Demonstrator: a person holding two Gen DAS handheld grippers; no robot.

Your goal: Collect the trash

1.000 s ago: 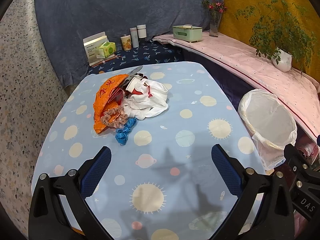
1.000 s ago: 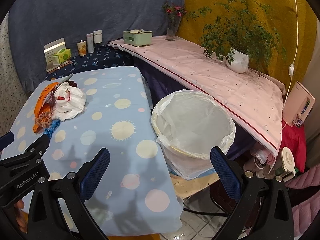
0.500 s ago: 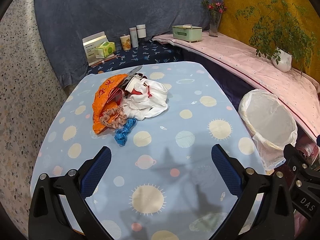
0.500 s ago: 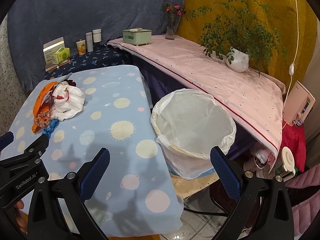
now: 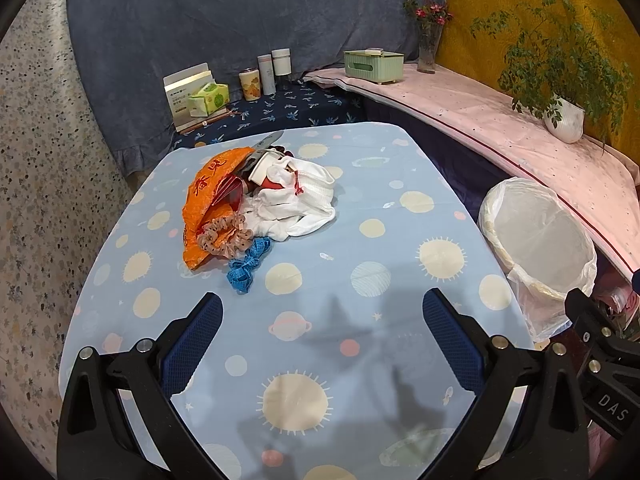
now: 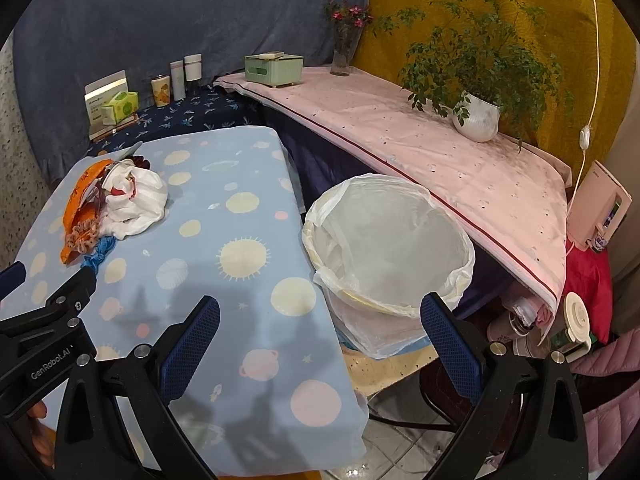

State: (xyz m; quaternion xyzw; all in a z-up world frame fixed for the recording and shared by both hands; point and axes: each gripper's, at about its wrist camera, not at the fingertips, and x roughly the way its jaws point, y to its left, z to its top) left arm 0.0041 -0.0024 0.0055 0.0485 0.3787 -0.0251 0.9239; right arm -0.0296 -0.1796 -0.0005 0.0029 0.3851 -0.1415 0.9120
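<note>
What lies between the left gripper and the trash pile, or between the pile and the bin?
Nothing visible. Only bare tablecloth separates the open left gripper from the trash pile. From the pile to the lined bin beside the table's right edge, the cloth is likewise unobstructed.

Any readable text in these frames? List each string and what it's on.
"GenRobot.AI": on the left tool's body, seen in the right wrist view.
"DAS": on the right tool's body, seen in the left wrist view; the rest is cut off.
Red characters on the orange bag: too crumpled to read.
Print on the white box and the green tissue pack: too small to read.
</note>
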